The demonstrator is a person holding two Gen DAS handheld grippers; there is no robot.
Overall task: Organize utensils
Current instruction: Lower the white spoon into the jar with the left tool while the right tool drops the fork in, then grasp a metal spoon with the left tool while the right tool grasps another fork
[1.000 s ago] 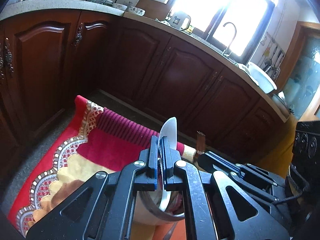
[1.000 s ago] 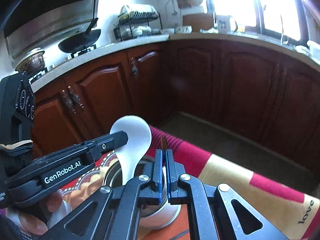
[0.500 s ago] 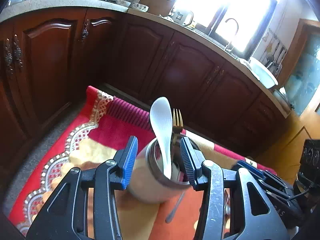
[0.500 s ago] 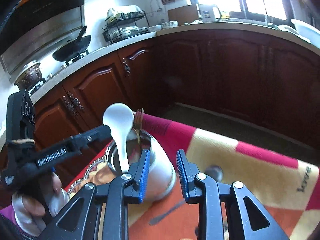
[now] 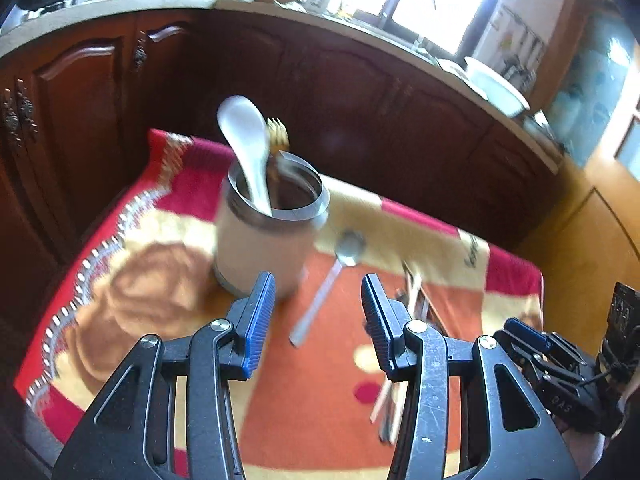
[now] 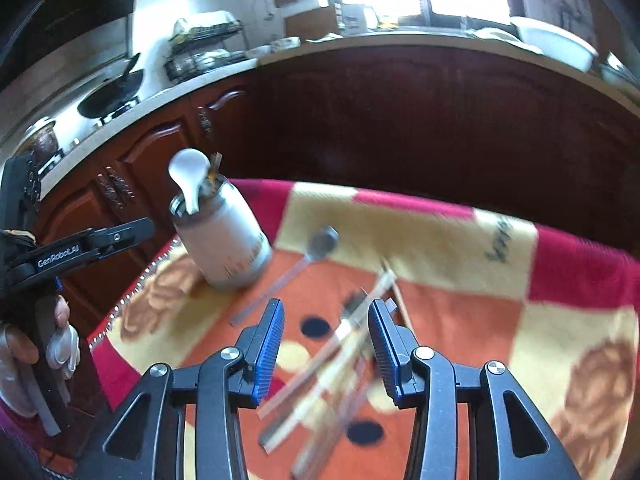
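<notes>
Both tools are hanging spread wide over a worktop (image 6: 460,240) draped in a red, orange and cream blanket. The left tool (image 5: 318,318) is gripping nothing, its blue-padded fingers (image 5: 260,320) parted just in front of a cream-sided metal holder (image 5: 266,236) that is standing upright on the cloth. Inside that holder a white ladle-shaped spoon (image 5: 246,144) is leaning against the near rim with its bowl up, and the golden tines of a fork (image 5: 277,135) are poking out right behind it. A steel spoon (image 5: 328,280) is lying flat on the blanket just beside the holder, its bowl pointing toward the dark wooden cabinets (image 5: 360,92). The right tool (image 6: 326,338) is likewise holding nothing, and its fingers are straddling, from above, a loose bundle of chopsticks and slim utensils (image 6: 332,360) that is lying on the orange part of the cloth; the blur is too strong for me to tell how many pieces there are or whether the pads are touching them. From that side, the holder (image 6: 222,240) is sitting well to the left, with the steel spoon (image 6: 296,268) between it and the bundle.
</notes>
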